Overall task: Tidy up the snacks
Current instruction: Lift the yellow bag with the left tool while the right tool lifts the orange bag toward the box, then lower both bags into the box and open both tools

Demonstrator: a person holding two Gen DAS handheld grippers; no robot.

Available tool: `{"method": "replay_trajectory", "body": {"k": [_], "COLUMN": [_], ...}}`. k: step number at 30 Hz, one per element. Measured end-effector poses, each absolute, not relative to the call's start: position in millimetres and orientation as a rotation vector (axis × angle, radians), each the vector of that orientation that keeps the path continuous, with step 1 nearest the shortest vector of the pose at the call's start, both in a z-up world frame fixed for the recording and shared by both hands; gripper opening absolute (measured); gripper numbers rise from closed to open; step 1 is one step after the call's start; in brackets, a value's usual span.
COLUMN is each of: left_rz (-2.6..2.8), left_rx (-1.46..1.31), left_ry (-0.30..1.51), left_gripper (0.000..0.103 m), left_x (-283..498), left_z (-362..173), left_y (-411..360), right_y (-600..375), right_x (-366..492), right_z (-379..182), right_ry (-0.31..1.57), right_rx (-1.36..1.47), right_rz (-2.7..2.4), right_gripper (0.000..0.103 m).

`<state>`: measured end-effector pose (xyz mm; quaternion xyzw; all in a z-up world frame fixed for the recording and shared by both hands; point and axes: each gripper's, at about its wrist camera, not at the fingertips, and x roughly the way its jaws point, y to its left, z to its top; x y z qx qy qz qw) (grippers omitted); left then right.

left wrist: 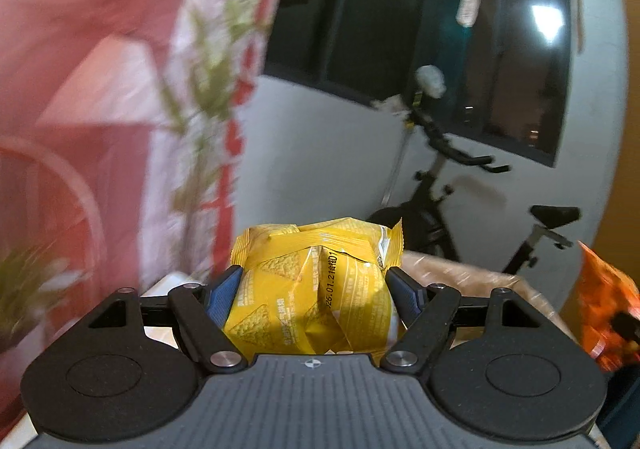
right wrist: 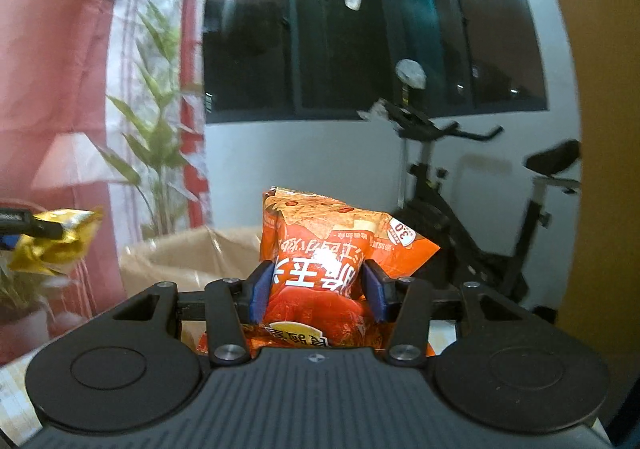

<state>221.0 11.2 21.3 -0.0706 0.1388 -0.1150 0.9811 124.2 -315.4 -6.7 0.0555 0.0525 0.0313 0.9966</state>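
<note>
My left gripper (left wrist: 314, 291) is shut on a yellow chip bag (left wrist: 316, 289), crumpled between the blue pads and held up in the air. My right gripper (right wrist: 316, 289) is shut on an orange chip bag (right wrist: 320, 249) with white Chinese lettering, also held up. The orange bag shows at the right edge of the left wrist view (left wrist: 604, 313). The yellow bag shows at the left edge of the right wrist view (right wrist: 56, 241). An open cardboard box (right wrist: 188, 257) lies below and ahead of both grippers; it also shows in the left wrist view (left wrist: 472, 281).
A black exercise bike (right wrist: 472, 209) stands by the white wall under dark windows. A green potted plant (right wrist: 156, 137) and a pink and white patterned curtain (right wrist: 60, 89) are on the left. Clothes hang overhead.
</note>
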Motion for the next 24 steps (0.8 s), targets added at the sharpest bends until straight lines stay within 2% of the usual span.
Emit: {"method": "replay_trajectory", "body": {"k": [5, 13, 16, 18, 19, 21, 24], "left_rz": [-0.348, -0.487, -0.491, -0.490, -0.482, -0.464, -0.444], "left_rx": [-0.088, -0.125, -0.065, -0.035, -0.024, -0.022, -0.054], "left_ry": [0.263, 0.438, 0.455, 0.487, 0.499, 0.508, 0.515], "left_gripper": [0.079, 0.081, 0.088, 0.091, 0.091, 0.091, 0.091], "left_x": [265.2, 332.7, 337.4, 340.2, 341.0, 346.0, 342.7], "left_z": [35.3, 12.2, 0.6, -7.4, -10.9, -13.9, -12.6], "left_y": [-39.1, -88.1, -102.1, -106.5, -107.1, -102.9, -86.2], "right_y": [-312.9, -300.7, -298.4, -296.8, -297.0, -298.6, -301.9], "right_x": [178.5, 257.8, 268.0, 269.0, 269.5, 268.2, 261.6], "right_z": [15.5, -4.7, -15.3, -17.8, -18.0, -19.0, -19.2], "right_ry": [0.057, 0.239, 0.300, 0.305, 0.309, 0.319, 0.319], "right_rx": [0.132, 0.123, 0.151, 0.142, 0.144, 0.159, 0.172], "right_rz": [0.087, 0.084, 0.100, 0.097, 0.099, 0.100, 0.092], "right_gripper": [0.050, 0.050, 0.051, 0.053, 0.060, 0.066, 0.066]}}
